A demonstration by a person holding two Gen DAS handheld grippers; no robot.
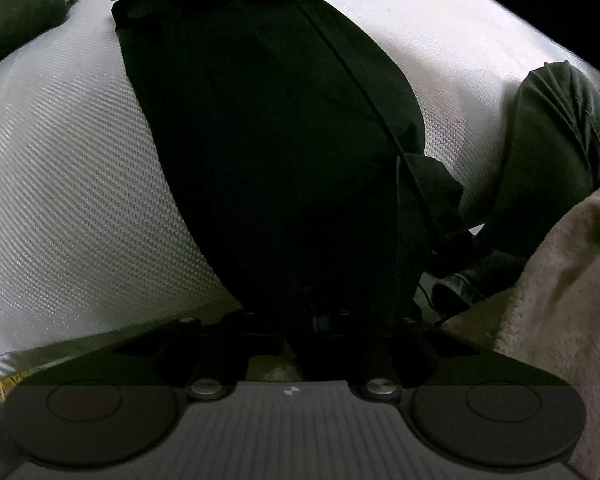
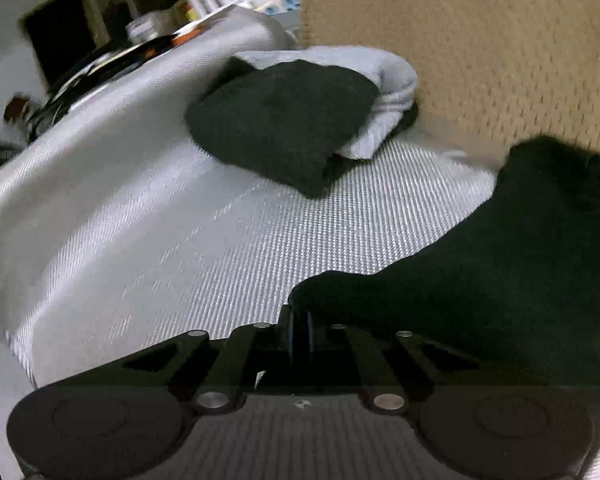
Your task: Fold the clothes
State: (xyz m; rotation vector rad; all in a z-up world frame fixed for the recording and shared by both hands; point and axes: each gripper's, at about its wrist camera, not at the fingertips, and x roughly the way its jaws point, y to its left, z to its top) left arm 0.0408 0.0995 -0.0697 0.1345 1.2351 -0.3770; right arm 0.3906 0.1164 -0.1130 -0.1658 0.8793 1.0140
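1. Left wrist view: the left hand-held gripper (image 1: 320,320) points steeply down, its jaws drawn together on the near end of a long black garment (image 1: 268,128). The fingertips are lost in the dark cloth, so the pinch itself is hard to make out, but the fabric runs straight up from between them. The garment stretches away across a white woven bed cover (image 1: 68,184), with a seam running down its right side. At far right, a dark green sleeve (image 1: 560,128) is bent over the cover, and a beige fleecy blanket (image 1: 568,280) sits below it. Top left corner: a folded dark cloth (image 1: 20,12) lies on the cover.

2. Right wrist view: the right hand-held gripper (image 2: 300,330) is closed too, fingers nipped together on the edge of the black garment (image 2: 500,272), which spreads from the fingertips off to the right over the same white cover (image 2: 160,240). Further back, well apart from the gripper, a folded black cloth (image 2: 284,124) rests on a folded pale grey cloth (image 2: 392,84). A tan textured panel (image 2: 480,40) rises behind the pile. The far left background is blurred.
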